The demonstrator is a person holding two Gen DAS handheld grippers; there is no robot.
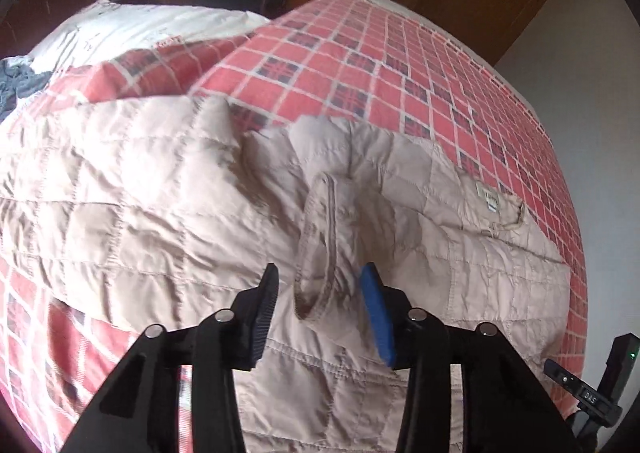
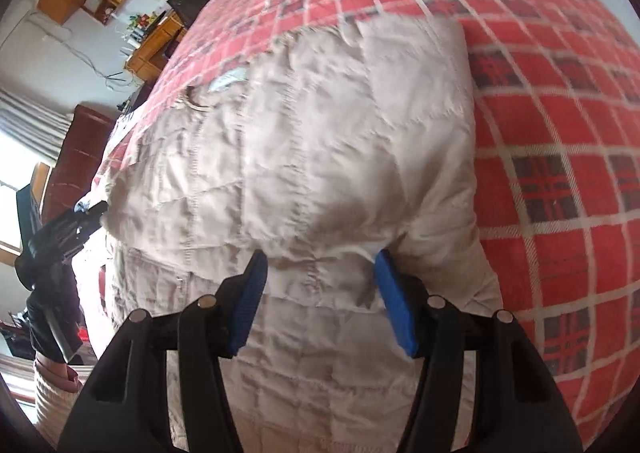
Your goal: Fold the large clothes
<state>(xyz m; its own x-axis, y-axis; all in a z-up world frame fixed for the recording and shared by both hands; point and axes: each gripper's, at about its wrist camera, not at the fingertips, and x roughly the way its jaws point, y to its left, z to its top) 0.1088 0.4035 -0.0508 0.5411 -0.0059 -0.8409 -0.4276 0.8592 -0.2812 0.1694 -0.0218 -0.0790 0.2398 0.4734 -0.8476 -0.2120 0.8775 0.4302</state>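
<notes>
- Left wrist view: we're over the beige quilted jacket [image 1: 168, 189], which lies on the red plaid bed [image 1: 400, 65]. Taking its neck label [image 1: 489, 200] as our landmark, the body of the jacket spreads wide away from it, and a sleeve cuff [image 1: 320, 245] is laid back across the quilting, on our side of the label.
- Our left tongs [image 1: 320, 281] stand open, straddling that cuff with a gap on both sides; nothing is gripped. We judge the sleeve has been folded in, but the jacket is far from a tidy packet, with the far side spread out and rumpled.
- Right wrist view: here the neck label [image 2: 228, 82] sits at the far edge of the jacket [image 2: 320, 157], and a panel is folded over towards us, its edge lifted on our side of the label.
- Our right tongs [image 2: 320, 265] are spread apart at that raised fold; the frame is blurred, so we can't tell whether the pads touch cloth, but they're not clamped.
- Our call: early to middle stage. Sides partly in, halving and squaring up yet to do.
</notes>
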